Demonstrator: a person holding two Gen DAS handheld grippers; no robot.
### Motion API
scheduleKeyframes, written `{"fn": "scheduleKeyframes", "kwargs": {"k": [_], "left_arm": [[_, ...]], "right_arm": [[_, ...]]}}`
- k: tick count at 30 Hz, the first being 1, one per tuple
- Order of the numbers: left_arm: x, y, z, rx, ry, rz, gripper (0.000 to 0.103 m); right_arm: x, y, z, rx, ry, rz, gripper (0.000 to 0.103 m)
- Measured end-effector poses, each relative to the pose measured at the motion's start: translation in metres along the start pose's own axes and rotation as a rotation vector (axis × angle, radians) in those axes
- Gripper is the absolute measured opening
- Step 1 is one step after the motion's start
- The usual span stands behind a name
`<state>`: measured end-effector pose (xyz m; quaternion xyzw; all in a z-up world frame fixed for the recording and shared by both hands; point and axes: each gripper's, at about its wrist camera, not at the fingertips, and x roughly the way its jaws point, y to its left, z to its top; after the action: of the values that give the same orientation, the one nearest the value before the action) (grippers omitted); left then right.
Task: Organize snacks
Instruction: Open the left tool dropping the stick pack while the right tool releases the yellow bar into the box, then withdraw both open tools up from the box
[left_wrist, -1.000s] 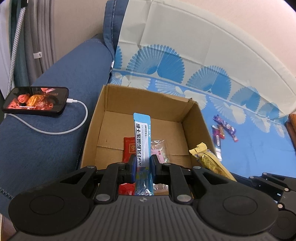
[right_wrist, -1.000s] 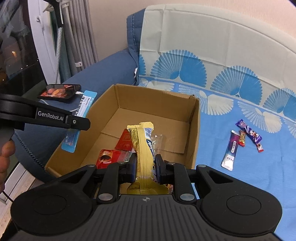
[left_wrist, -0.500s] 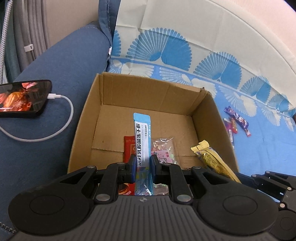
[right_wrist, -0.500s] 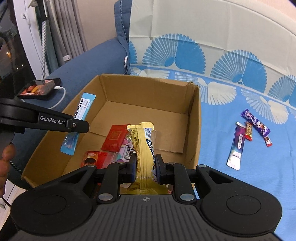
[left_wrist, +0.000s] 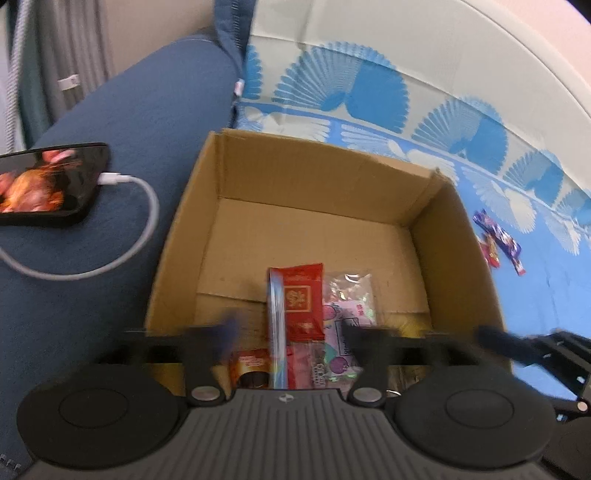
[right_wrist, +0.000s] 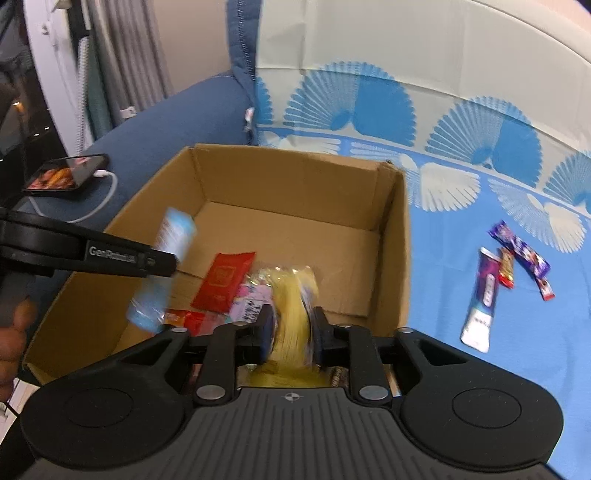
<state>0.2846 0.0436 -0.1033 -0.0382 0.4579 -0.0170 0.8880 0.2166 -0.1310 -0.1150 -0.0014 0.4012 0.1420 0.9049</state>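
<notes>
An open cardboard box (left_wrist: 458, 236) (right_wrist: 400, 236) stands on the sofa. A red packet (left_wrist: 301, 299) (right_wrist: 225, 278), a pink clear packet (left_wrist: 349, 306) and other wrappers lie inside. My left gripper (left_wrist: 288, 332) is open over the box's near edge; the light-blue stick packet (left_wrist: 277, 328) (right_wrist: 162, 273) is loose between its jaws, blurred, dropping. My right gripper (right_wrist: 291, 325) has its jaws parting around a blurred yellow snack bar (right_wrist: 293, 306) above the box.
Three snack bars (right_wrist: 517, 254) and a white-purple stick packet (right_wrist: 482, 299) lie on the blue fan-print cover to the right of the box. A phone (left_wrist: 44, 184) on a white cable (left_wrist: 144, 221) rests on the blue armrest at the left.
My left gripper has opened and let go of the light-blue stick packet, which tips down into the box. My right gripper's jaws have widened around the yellow bar, which blurs.
</notes>
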Motion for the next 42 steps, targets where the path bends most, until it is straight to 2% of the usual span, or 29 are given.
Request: {"fn": "scheduleKeyframes", "kwargs": {"k": [2, 6, 9, 12, 16, 20, 32, 42], "left_arm": [[-0.015, 0.003, -0.005, -0.013, -0.061, 0.039, 0.103], [-0.04, 0.001, -0.02, 0.042, -0.054, 0.052, 0.103], [-0.063, 0.001, -0.041, 0.029, -0.032, 0.043, 0.103], [-0.085, -0.001, -0.069, -0.009, -0.003, 0.087, 0.103], [-0.114, -0.007, -0.104, 0.002, -0.01, 0.113, 0.103], [-0.142, -0.012, -0.122, 0.031, -0.047, 0.116, 0.103], [-0.2, -0.042, -0.148, 0.097, -0.174, 0.094, 0.103], [-0.221, -0.047, -0.154, 0.124, -0.229, 0.112, 0.103]], "right_arm": [[-0.006, 0.003, 0.002, -0.018, -0.019, -0.022, 0.074], [-0.03, 0.005, -0.003, -0.036, -0.037, -0.025, 0.081], [-0.052, 0.006, -0.015, -0.011, -0.009, -0.014, 0.085], [-0.079, 0.015, -0.034, 0.0, 0.026, -0.009, 0.092], [-0.117, 0.032, -0.059, -0.031, 0.029, 0.002, 0.093], [-0.15, 0.042, -0.074, -0.049, -0.022, -0.018, 0.094], [-0.219, 0.054, -0.099, -0.103, -0.174, -0.07, 0.097], [-0.241, 0.053, -0.108, -0.086, -0.23, -0.067, 0.097]]}}
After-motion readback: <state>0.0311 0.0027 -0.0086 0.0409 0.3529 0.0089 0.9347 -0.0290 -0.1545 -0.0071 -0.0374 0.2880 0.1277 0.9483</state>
